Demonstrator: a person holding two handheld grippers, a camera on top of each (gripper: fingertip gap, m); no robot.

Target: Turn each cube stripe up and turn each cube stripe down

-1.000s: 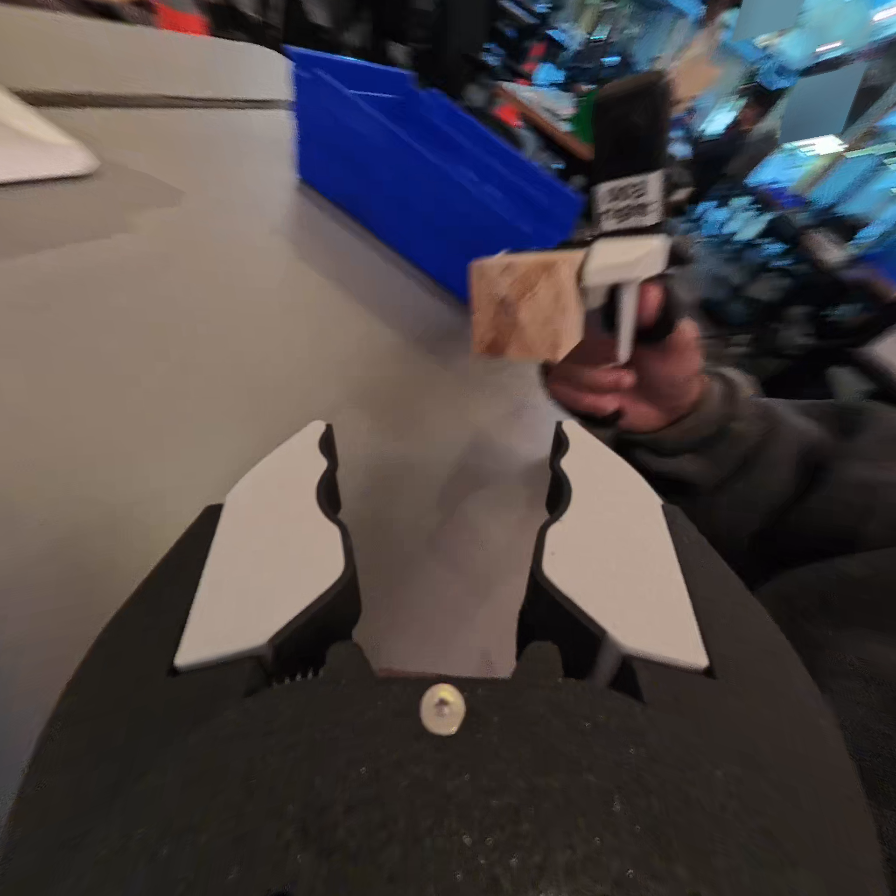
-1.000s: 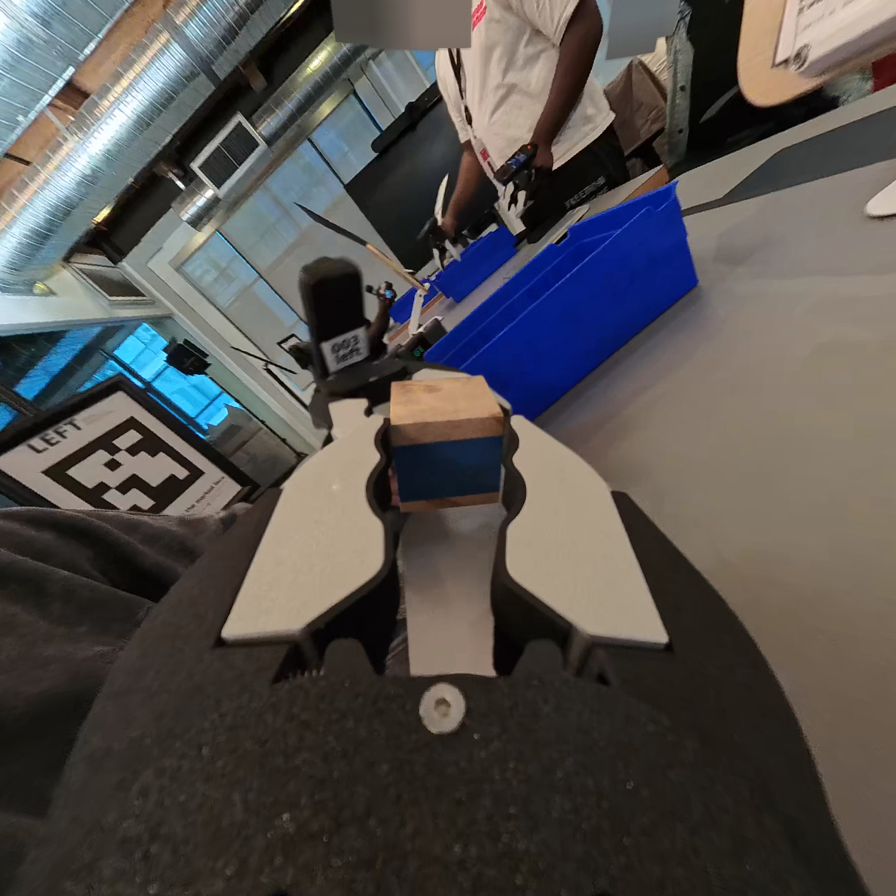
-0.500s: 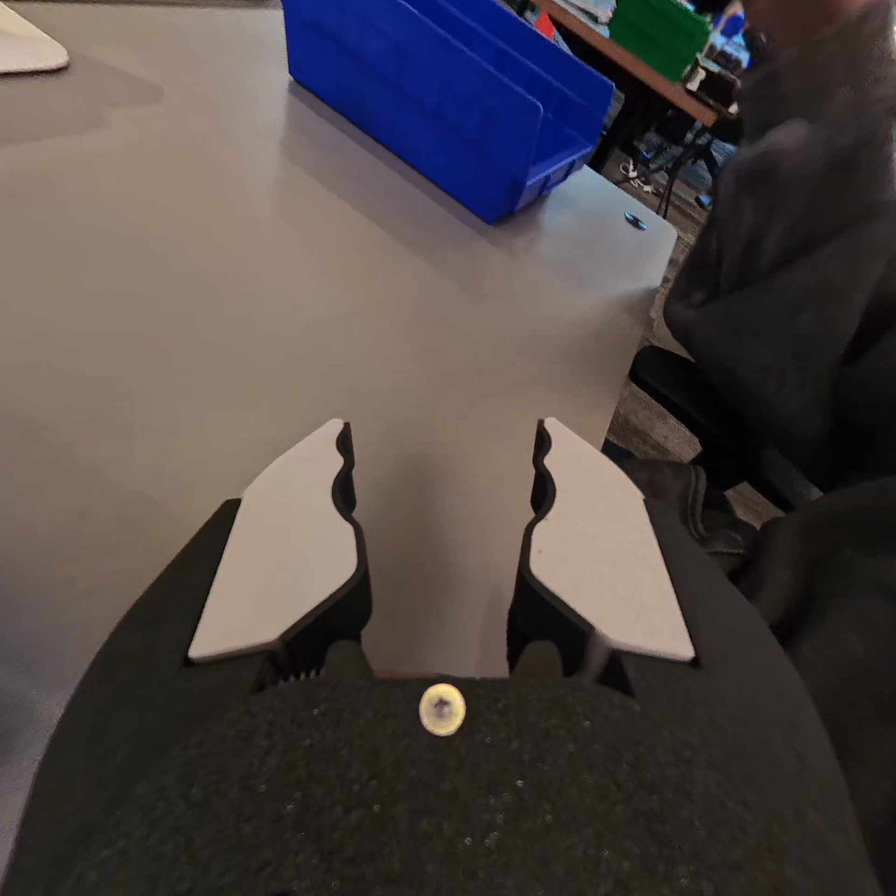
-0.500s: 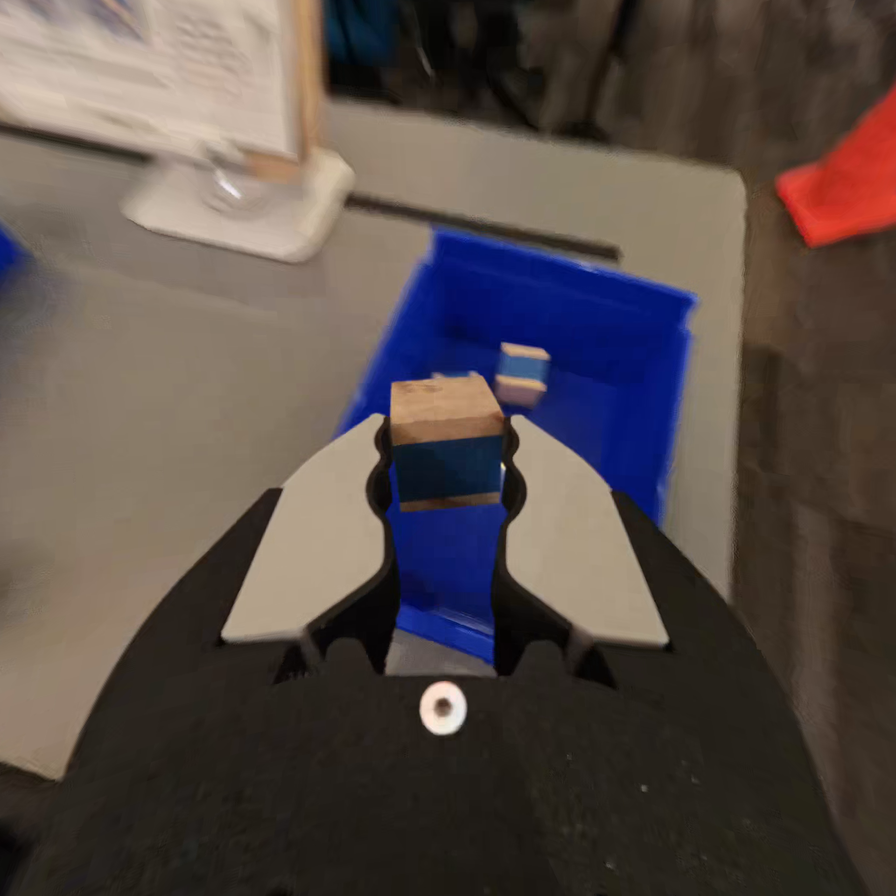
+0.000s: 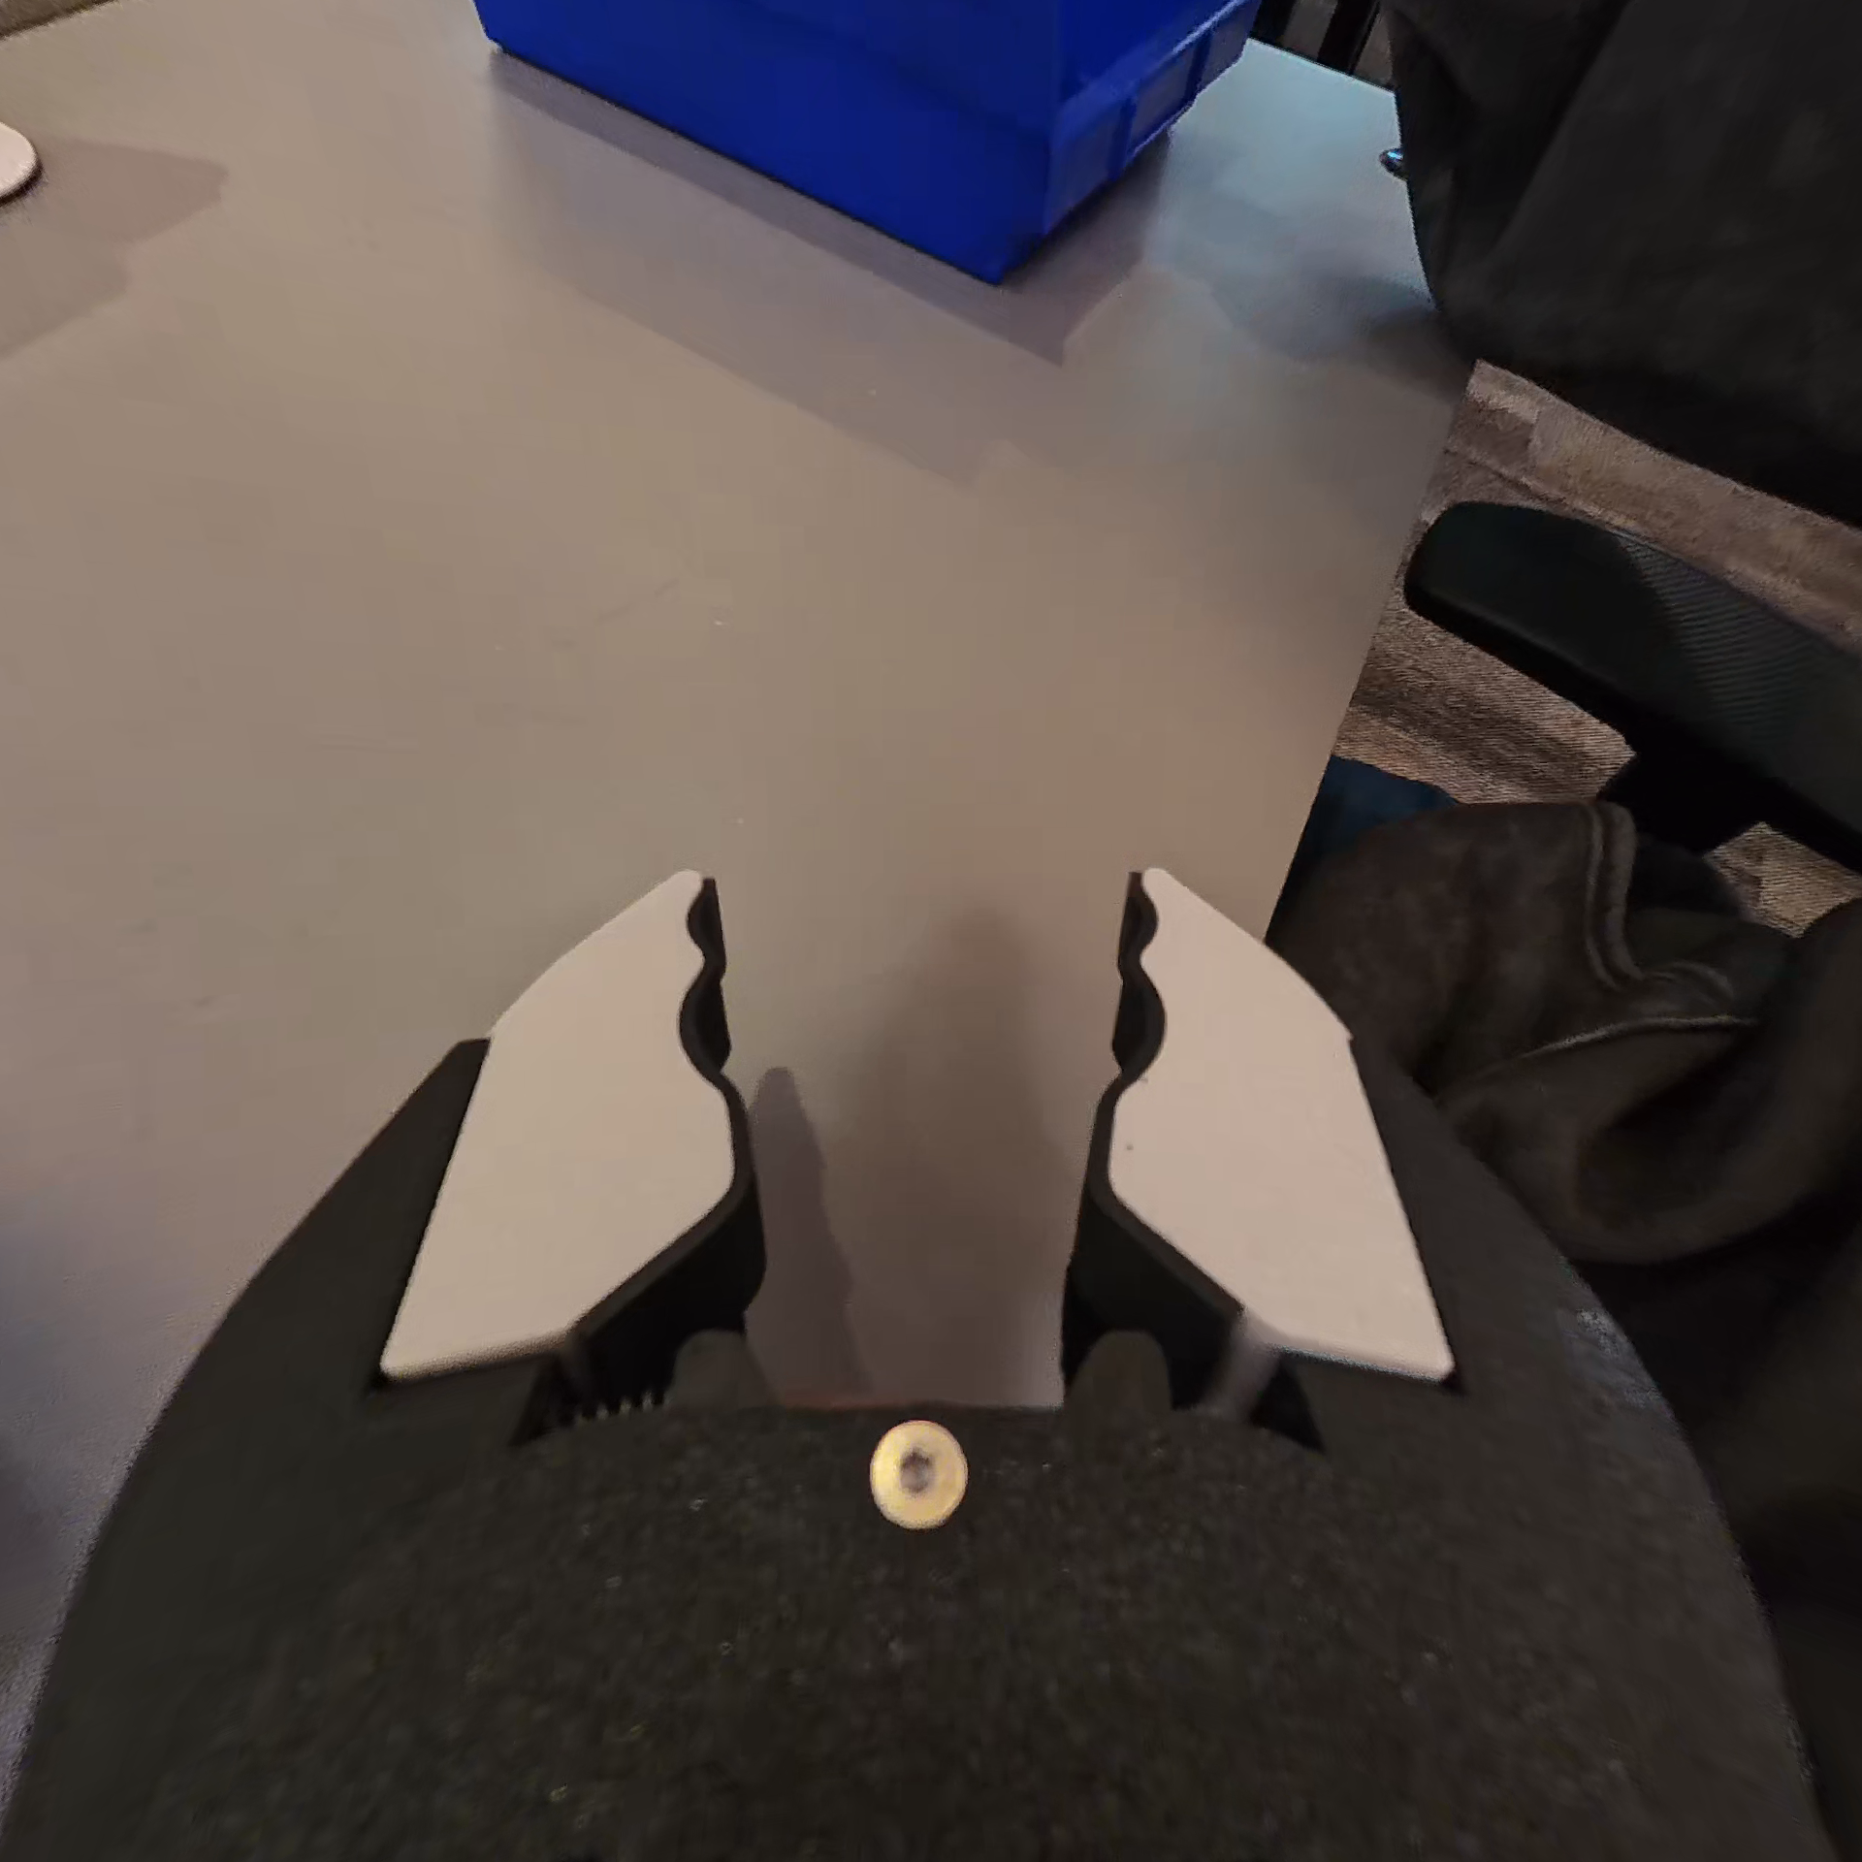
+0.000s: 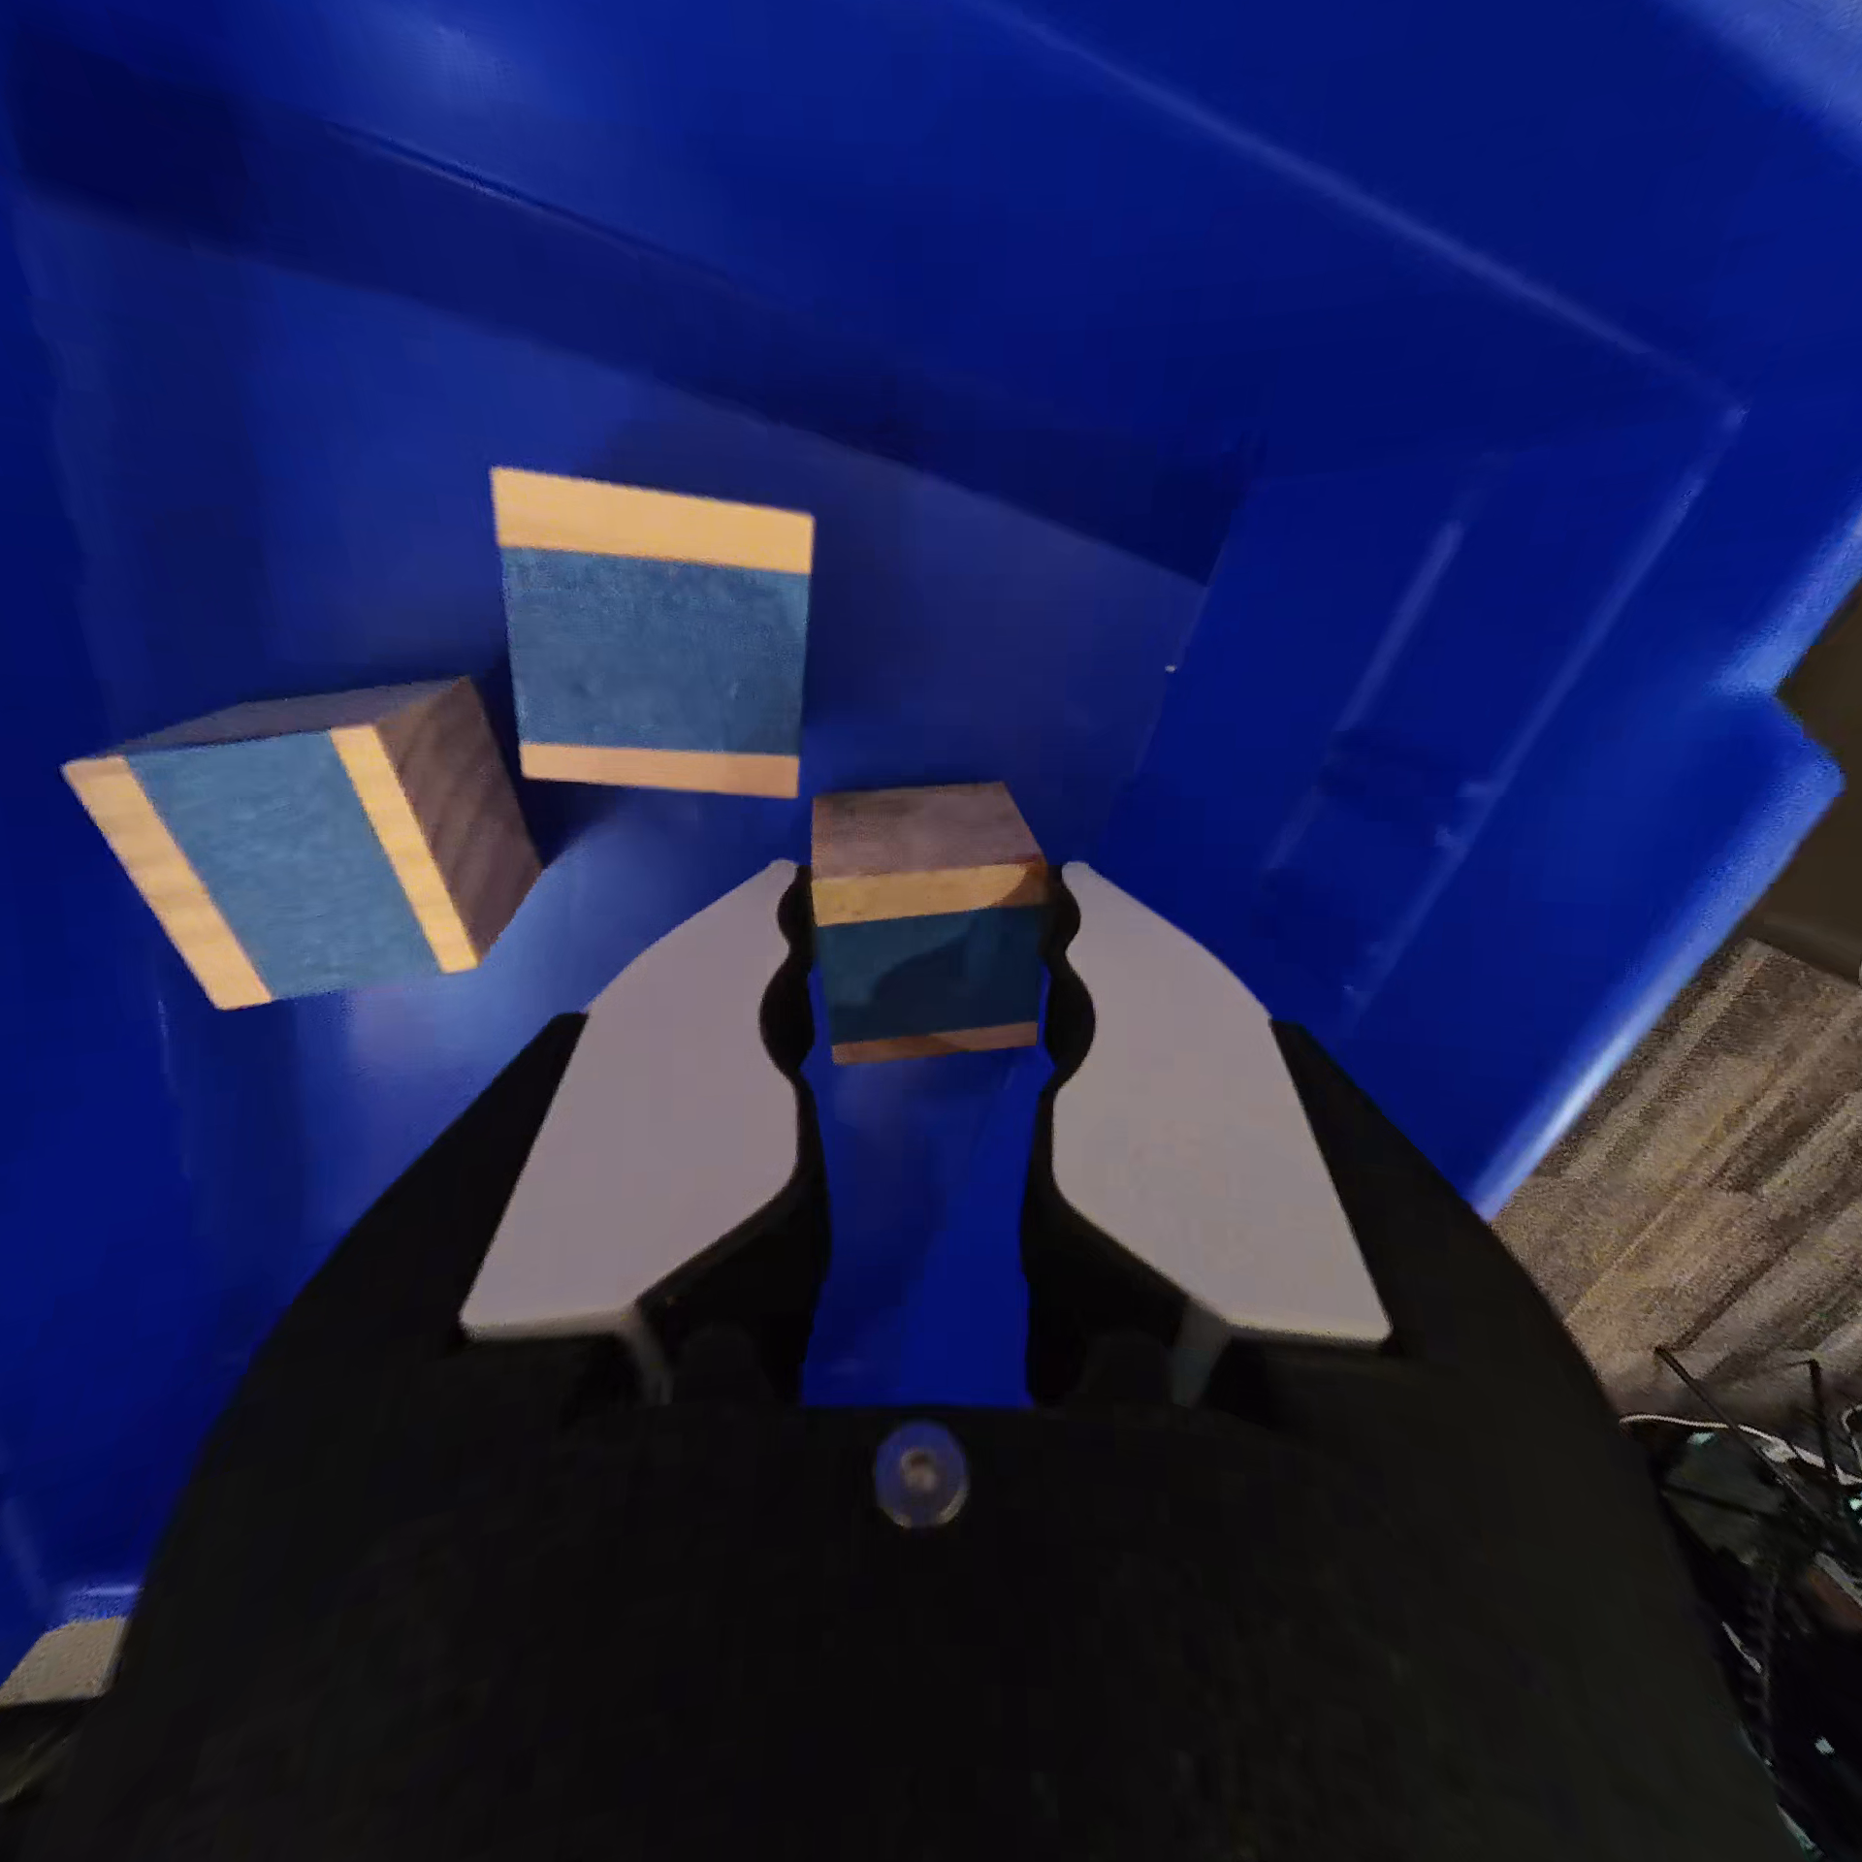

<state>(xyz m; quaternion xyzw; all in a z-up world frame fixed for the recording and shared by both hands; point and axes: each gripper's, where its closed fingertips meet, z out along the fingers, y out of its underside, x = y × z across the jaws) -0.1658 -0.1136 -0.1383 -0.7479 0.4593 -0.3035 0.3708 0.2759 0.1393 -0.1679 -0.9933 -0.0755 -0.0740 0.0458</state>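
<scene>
In the right wrist view my right gripper (image 6: 927,877) is shut on a wooden cube with a blue stripe (image 6: 922,942), holding it inside a blue bin (image 6: 1310,403). The held cube's stripe faces the camera. Two more striped cubes lie on the bin floor, stripe towards the camera: one (image 6: 655,630) just beyond the held cube and one (image 6: 292,846) to the left. In the left wrist view my left gripper (image 5: 922,882) is open and empty, low over the grey table (image 5: 504,605).
A blue bin (image 5: 907,121) stands on the table ahead of the left gripper. The table's right edge runs close by, with a black chair (image 5: 1652,645) and dark clothing (image 5: 1562,1018) beyond it. Carpet floor (image 6: 1693,1159) shows right of the bin.
My right gripper has swung round with the cube, over the bin and then down into it. My left gripper has tilted down towards the table and stayed open.
</scene>
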